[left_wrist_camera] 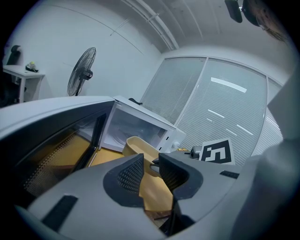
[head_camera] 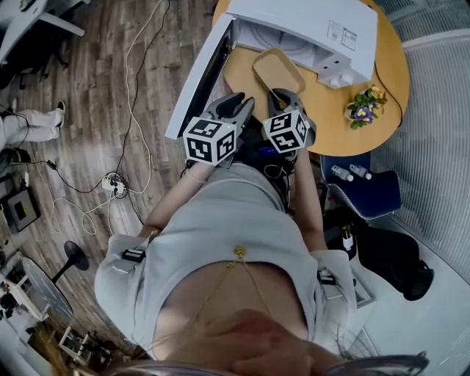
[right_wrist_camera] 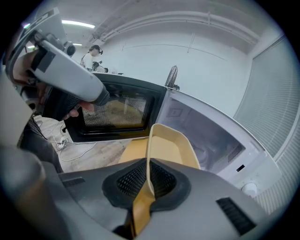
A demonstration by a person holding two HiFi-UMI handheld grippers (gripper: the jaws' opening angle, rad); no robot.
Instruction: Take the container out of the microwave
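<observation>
Our right hand-held gripper (right_wrist_camera: 148, 180) is clamped on the near wall of the container (right_wrist_camera: 169, 149), just outside the open microwave (right_wrist_camera: 211, 136). Our left hand-held gripper (left_wrist_camera: 151, 169) stands slightly apart, empty. We judge the container light, stiff and smooth, so this thin wall serves.

Matt beige plastic container (right_wrist_camera: 169, 146), glossy white microwave (head_camera: 294, 18) casing, smooth yellow wood-look tabletop (head_camera: 332, 117)
</observation>
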